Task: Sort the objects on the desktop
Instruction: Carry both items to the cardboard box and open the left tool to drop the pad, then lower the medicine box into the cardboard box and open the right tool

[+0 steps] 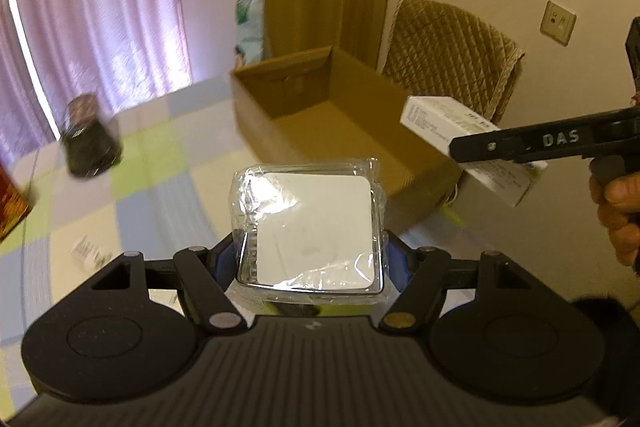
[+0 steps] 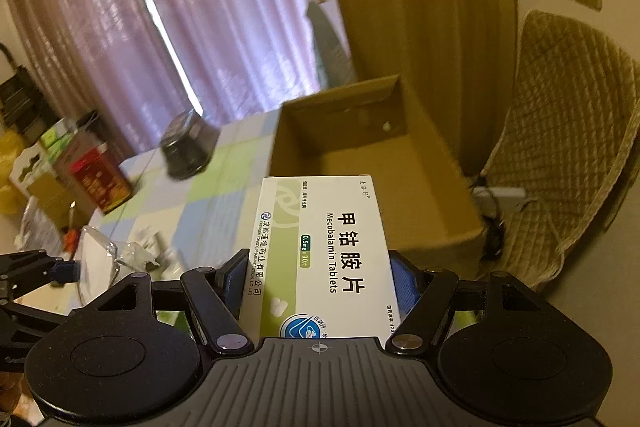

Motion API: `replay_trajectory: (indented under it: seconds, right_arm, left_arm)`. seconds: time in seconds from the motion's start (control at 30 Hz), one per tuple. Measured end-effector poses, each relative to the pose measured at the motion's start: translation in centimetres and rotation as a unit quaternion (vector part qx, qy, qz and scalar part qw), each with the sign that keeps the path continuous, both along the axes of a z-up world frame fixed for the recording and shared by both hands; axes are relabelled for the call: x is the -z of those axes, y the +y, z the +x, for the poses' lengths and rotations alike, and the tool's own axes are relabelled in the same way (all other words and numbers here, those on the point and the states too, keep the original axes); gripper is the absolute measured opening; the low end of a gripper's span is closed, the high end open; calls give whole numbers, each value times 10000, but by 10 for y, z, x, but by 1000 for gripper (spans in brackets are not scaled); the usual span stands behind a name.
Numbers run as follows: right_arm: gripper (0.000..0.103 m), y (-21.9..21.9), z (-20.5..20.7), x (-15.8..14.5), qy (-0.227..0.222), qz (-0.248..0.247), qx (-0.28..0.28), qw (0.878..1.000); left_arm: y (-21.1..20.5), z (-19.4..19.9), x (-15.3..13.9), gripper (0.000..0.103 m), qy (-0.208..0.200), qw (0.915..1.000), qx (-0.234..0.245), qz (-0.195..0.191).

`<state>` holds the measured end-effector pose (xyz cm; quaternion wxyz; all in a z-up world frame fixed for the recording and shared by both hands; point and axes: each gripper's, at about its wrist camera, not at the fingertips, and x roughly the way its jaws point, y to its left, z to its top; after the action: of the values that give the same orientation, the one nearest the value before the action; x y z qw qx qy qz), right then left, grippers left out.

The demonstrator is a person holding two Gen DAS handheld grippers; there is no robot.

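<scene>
In the left wrist view my left gripper [image 1: 310, 255] is shut on a square white pack in clear plastic wrap [image 1: 312, 223], held above the checked tablecloth in front of the open cardboard box [image 1: 280, 99]. My right gripper [image 2: 318, 279] is shut on a white and green medicine box [image 2: 324, 251] marked Mecobalamin Tablets, held short of the cardboard box [image 2: 436, 223]. From the left wrist view the right gripper [image 1: 464, 147] comes in from the right, with the medicine box [image 1: 440, 115] over the cardboard box's near right corner. A hand [image 1: 618, 203] holds it.
A dark round jar [image 1: 90, 137] stands on the checked tablecloth [image 1: 160, 163] at the left, with a red box [image 2: 100, 179] further left. A small label or packet [image 1: 90, 253] lies on the cloth. A quilted chair [image 1: 452, 55] stands behind the cardboard box. Curtains hang at the back.
</scene>
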<state>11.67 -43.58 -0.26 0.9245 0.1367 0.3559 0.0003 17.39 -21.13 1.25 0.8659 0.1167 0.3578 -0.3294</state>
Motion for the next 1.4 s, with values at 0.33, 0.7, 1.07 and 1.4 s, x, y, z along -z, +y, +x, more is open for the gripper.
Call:
replay_trajectory:
  seconds: [0.33,0.7,1.07,1.4]
  right_arm:
    - [70,-46,56,17,40,-24,240,9997]
    - [70,-77,81,48,225,204,548,9980]
    - [70,-79,86,59,261,211,546,9979]
    - [70,-74,88,59,257,132,473,9985]
  left_arm:
    - [-80,56,12,67,-98,9994,334,-31]
    - [-128,91,45,67,-149,9976,631,242]
    - [-138,96,67,70,-128,9959,765,467]
    - [-120,88,59,72,-257,9968,678,336]
